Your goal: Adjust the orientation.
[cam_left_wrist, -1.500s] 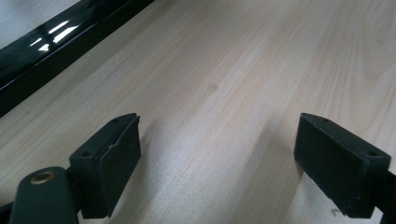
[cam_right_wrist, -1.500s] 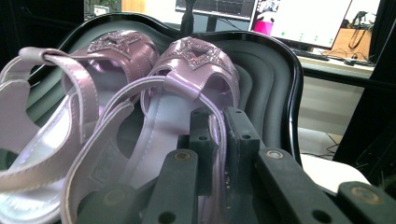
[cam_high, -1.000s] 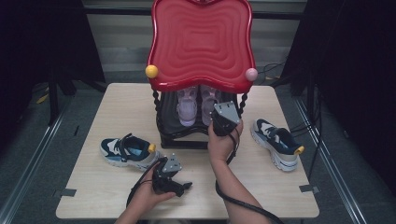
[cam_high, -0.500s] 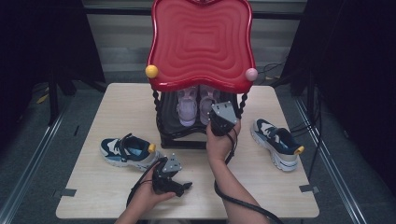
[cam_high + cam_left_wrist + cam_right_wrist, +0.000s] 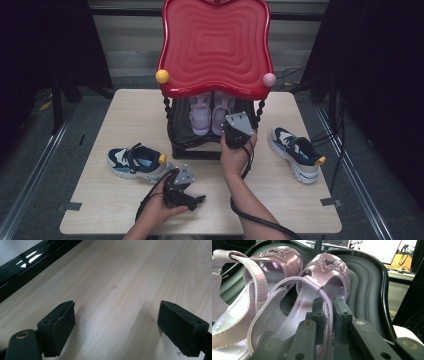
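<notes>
Right claw (image 5: 325,312) shut tight on the heel strap of the right pink sandal (image 5: 322,287), down on the black shelf (image 5: 367,280) under the red top (image 5: 216,45). Pull slow, straight out from the shelf. Left claw (image 5: 116,325) open, low over the tabletop (image 5: 130,277).

High overview; two close claw-mounted views.

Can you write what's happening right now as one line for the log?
right hand-held gripper: shut on heel strap of right pink sandal on black lower shelf | left hand-held gripper: open, over table, holding nothing
</notes>
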Action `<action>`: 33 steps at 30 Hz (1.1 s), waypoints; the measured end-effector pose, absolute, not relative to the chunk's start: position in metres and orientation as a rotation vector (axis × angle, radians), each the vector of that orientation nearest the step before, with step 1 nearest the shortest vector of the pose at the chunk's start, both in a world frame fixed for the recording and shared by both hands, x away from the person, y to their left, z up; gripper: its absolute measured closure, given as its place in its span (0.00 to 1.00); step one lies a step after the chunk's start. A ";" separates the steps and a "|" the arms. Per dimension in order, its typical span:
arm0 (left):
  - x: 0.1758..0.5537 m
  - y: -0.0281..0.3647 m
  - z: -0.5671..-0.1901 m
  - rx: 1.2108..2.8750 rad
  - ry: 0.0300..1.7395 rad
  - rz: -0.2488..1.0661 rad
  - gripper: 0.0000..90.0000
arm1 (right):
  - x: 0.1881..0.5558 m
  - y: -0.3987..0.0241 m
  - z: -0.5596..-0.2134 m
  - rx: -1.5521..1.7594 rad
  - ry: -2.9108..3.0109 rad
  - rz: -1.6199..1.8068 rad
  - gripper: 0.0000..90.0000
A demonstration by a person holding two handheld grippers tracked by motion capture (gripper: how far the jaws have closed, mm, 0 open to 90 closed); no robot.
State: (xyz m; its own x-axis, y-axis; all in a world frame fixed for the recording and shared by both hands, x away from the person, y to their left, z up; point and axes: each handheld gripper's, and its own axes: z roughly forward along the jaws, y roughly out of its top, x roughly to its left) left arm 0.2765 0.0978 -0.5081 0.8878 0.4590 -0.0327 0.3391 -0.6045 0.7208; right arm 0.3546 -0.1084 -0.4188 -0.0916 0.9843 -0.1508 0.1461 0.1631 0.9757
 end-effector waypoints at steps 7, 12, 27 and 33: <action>0.277 0.098 -0.508 2.274 0.570 0.199 0.16 | 0.354 -0.111 -0.420 1.158 1.471 1.073 0.88; 0.277 0.098 -0.508 2.274 0.569 0.199 0.16 | 0.353 -0.113 -0.417 1.148 1.471 1.087 0.80; 0.277 0.098 -0.508 2.274 0.569 0.199 0.16 | 0.343 -0.125 -0.409 1.133 1.569 1.156 0.63; 0.277 0.098 -0.508 2.275 0.568 0.199 0.16 | 0.338 -0.127 -0.403 1.106 1.603 1.178 0.60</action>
